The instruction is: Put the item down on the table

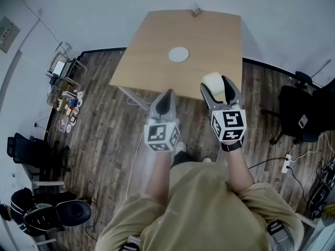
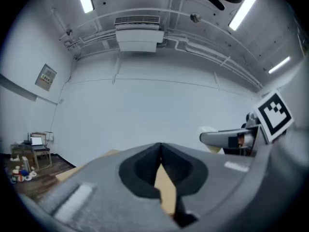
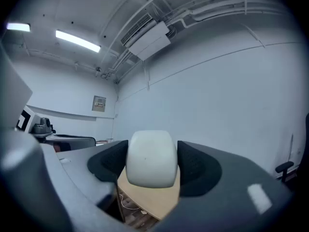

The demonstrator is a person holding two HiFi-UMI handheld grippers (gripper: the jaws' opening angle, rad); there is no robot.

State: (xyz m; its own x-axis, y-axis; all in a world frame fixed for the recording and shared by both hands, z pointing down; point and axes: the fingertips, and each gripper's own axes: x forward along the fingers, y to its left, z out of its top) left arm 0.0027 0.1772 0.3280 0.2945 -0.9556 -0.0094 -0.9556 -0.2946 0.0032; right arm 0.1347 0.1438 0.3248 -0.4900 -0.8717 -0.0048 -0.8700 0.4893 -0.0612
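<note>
A black office chair (image 1: pixel 290 106) stands on dark wood floor (image 1: pixel 104 140).

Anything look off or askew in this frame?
Nothing stands out. The white item sits squarely in the right tongs, the left tongs are shut and empty, and the white disc lies flat on the table.

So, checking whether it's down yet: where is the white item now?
The white item sits between the right gripper's jaws in the head view, over the table's near right corner; the white plate lies farther back and left.
</note>
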